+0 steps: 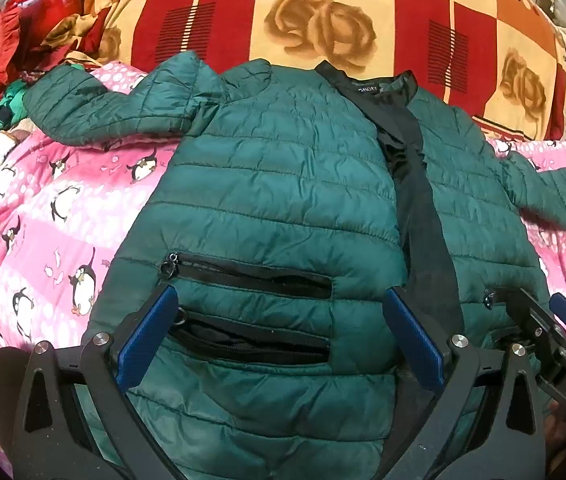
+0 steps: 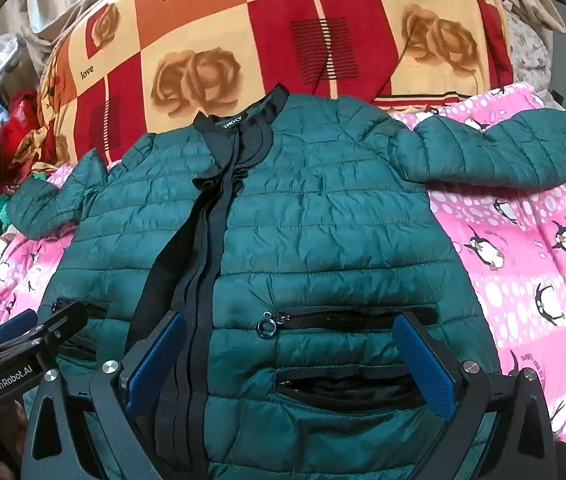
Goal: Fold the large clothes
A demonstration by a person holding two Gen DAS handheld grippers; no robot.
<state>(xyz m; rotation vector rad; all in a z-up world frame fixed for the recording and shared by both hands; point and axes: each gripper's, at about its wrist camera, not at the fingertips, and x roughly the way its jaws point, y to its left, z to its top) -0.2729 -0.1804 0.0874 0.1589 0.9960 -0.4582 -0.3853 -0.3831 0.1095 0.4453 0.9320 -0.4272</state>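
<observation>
We hold our left gripper (image 1: 279,320) spread wide, its two blue-padded fingers (image 1: 147,336) standing far apart in the lower part of the left wrist view, and nothing is caught between them. They hover over the lower front of the dark green quilted puffer jacket (image 1: 275,184); whether the pads touch the fabric we cannot tell. Our right gripper (image 2: 289,354) is released just as wide, its two blue pads (image 2: 423,364) framing the jacket's other front panel in the lower part of the right wrist view, empty as well. Each gripper shows at the lower edge of the other's view, so the two sit side by side.

The one jacket lies face up and spread flat in the middle of both views, collar toward the top of the frame, its black zipper placket (image 2: 207,248) running down the centre. We count two sleeves, one reaching out to each side, and four black zippered pocket openings (image 1: 251,276), two stacked on each front panel.

Under it lies one pink blanket printed with penguins (image 1: 43,208), and behind that, across the top of the frame, one red, orange and cream checked blanket with roses (image 1: 323,20). A heap of red and green clothes (image 1: 15,40) sits at the upper left of the left wrist view.
</observation>
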